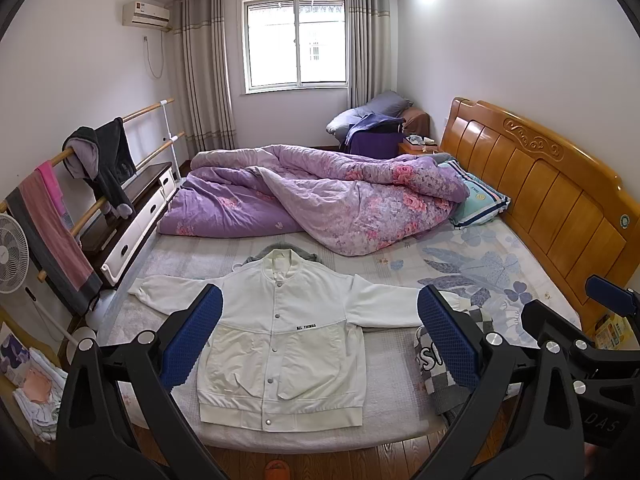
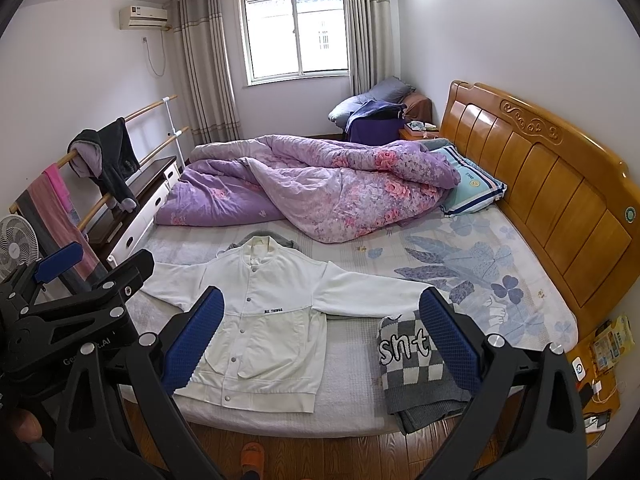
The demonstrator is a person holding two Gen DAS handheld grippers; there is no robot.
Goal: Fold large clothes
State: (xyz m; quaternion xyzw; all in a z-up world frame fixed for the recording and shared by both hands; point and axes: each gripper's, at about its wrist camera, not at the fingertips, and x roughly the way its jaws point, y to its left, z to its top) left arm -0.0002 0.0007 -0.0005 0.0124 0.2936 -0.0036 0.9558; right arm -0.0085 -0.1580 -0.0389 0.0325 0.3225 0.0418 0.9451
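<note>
A white button-front jacket (image 1: pixel 280 332) lies flat, face up, on the near part of the bed, sleeves spread to both sides; it also shows in the right wrist view (image 2: pixel 260 320). A grey garment (image 1: pixel 292 254) peeks out behind its collar. My left gripper (image 1: pixel 320 336) is open and empty, held above the bed's near edge in front of the jacket. My right gripper (image 2: pixel 320 340) is open and empty, held to the right of the jacket; it also shows at the right edge of the left wrist view (image 1: pixel 612 300).
A folded grey checkered sweater (image 2: pixel 416 364) lies on the bed to the jacket's right. A rumpled purple floral quilt (image 2: pixel 312 192) and a pillow (image 2: pixel 476 190) fill the far half. A wooden headboard (image 2: pixel 560 208) stands right; a clothes rail (image 2: pixel 100 168) and a fan (image 2: pixel 16 244) stand left.
</note>
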